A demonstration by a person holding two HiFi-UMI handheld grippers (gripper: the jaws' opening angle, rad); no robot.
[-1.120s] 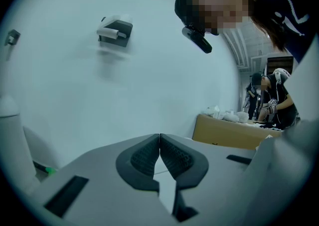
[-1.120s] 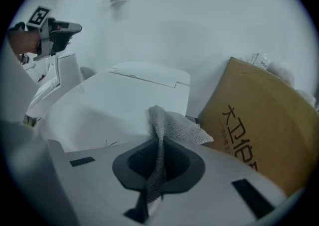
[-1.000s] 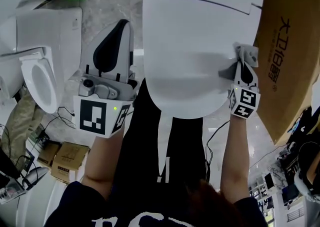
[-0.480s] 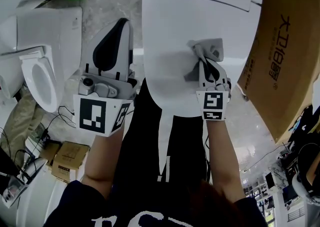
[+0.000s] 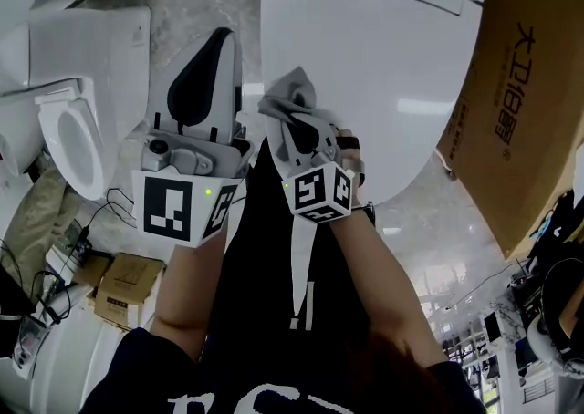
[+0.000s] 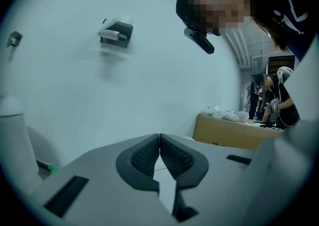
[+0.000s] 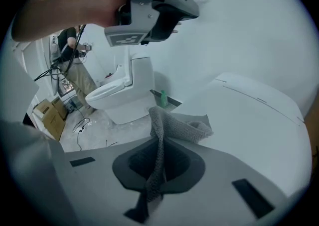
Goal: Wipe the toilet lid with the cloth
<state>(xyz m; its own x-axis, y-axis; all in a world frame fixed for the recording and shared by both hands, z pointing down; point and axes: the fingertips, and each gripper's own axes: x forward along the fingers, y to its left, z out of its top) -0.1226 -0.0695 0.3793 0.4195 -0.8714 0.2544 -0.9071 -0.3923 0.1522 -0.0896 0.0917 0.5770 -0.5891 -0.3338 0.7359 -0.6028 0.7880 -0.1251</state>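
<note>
**Tool state.** The right gripper [image 5: 304,132] is clamped on the cloth [image 5: 290,95]. In the right gripper view a strip of cloth [image 7: 160,145] runs down between the pads, and the rest bunches over the jaw tips. The left gripper [image 5: 219,46] is closed and empty, its pads meeting with nothing between them [image 6: 159,144]. It sits left of centre in the head view, off the lid.

**Location.** The cloth is at frame centre in the head view, at the left edge of the lid [image 5: 401,66]. Contact with the lid cannot be confirmed.

**Handling.**
- The cloth appears light, soft and limp, with a knit texture, and it folds under its own weight.
- Grip a gathered fold, leaving a wad beyond the jaw tips.
- The lid looks hard, smooth and glossy, so expect low friction. Press the wad flat.
</note>
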